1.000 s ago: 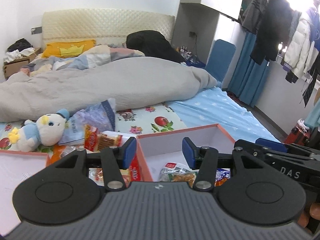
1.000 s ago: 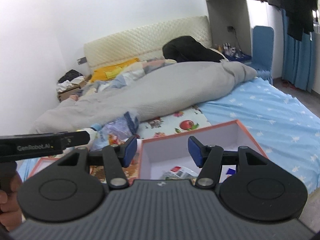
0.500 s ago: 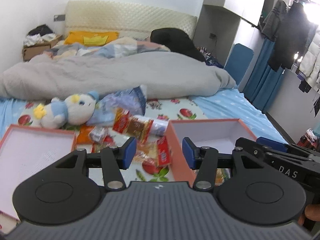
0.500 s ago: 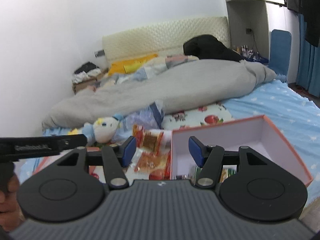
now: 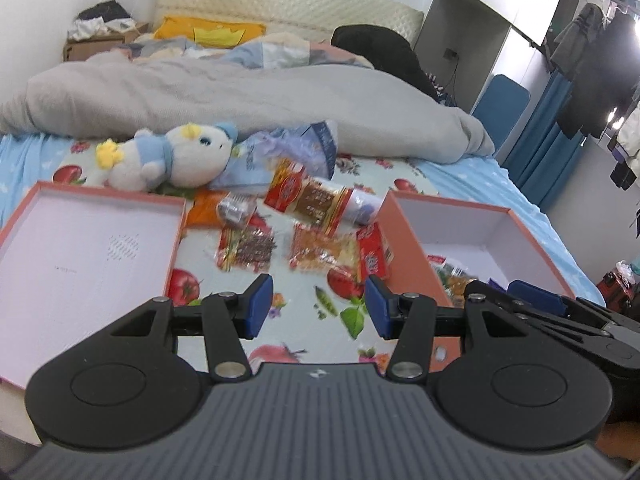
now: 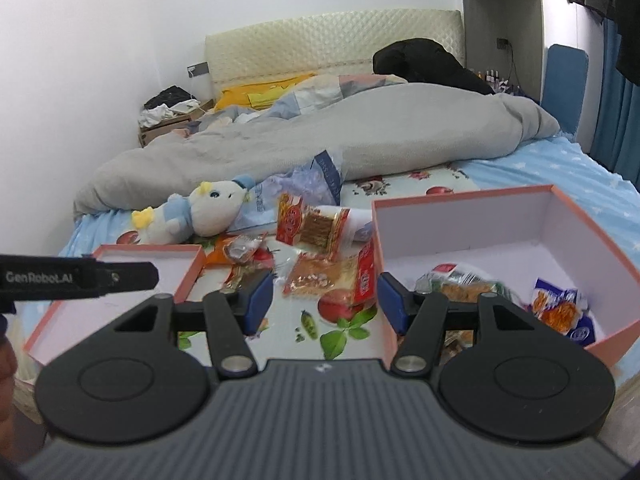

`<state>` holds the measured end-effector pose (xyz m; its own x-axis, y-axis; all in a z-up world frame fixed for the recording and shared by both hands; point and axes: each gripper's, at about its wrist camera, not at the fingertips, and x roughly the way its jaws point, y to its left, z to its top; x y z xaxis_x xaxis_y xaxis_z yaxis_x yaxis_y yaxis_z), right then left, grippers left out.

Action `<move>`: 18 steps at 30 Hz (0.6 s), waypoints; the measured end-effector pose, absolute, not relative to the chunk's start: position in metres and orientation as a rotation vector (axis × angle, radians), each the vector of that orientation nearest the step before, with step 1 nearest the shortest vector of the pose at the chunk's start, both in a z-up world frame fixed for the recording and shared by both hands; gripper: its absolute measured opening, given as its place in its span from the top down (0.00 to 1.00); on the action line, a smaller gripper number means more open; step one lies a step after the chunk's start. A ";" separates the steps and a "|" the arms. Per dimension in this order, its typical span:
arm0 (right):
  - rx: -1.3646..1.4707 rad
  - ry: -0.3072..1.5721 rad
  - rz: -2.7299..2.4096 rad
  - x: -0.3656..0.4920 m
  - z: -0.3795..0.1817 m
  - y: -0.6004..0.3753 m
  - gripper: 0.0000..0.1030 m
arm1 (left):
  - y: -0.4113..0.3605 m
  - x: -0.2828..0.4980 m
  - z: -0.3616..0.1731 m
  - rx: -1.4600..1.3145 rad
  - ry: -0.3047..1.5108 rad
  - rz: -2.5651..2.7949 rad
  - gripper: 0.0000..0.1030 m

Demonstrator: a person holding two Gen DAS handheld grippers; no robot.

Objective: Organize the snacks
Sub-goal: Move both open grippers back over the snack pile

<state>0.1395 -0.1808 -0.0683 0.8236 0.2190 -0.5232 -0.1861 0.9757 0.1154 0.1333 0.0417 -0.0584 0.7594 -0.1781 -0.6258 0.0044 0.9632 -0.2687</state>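
Both your grippers are wide open with nothing in them: the left gripper (image 5: pixel 319 306) and right gripper (image 6: pixel 325 303) hang over the fruit-print sheet (image 5: pixel 308 312). The loose snack packets (image 5: pixel 316 216) sit in a pile between the shallow lid (image 5: pixel 80 248) on your left and the deeper box (image 6: pixel 500 236) on your right, which already has a few packets (image 6: pixel 556 304) inside.
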 end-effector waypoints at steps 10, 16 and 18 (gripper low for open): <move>0.031 0.607 0.219 0.134 -0.094 -0.150 0.42 | 0.063 0.132 -0.095 -0.311 0.741 -0.068 0.45; -0.032 0.603 0.245 0.144 -0.108 -0.132 0.42 | 0.080 0.146 -0.117 -0.344 0.777 -0.025 0.39; -0.030 0.620 0.249 0.151 -0.113 -0.129 0.42 | 0.087 0.153 -0.123 -0.359 0.765 0.005 0.39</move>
<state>0.1509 -0.1287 -0.1134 0.7847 0.2219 -0.5788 -0.2401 0.9696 0.0462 0.1527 0.0865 -0.1226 0.7241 -0.1249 -0.6783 -0.1340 0.9393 -0.3159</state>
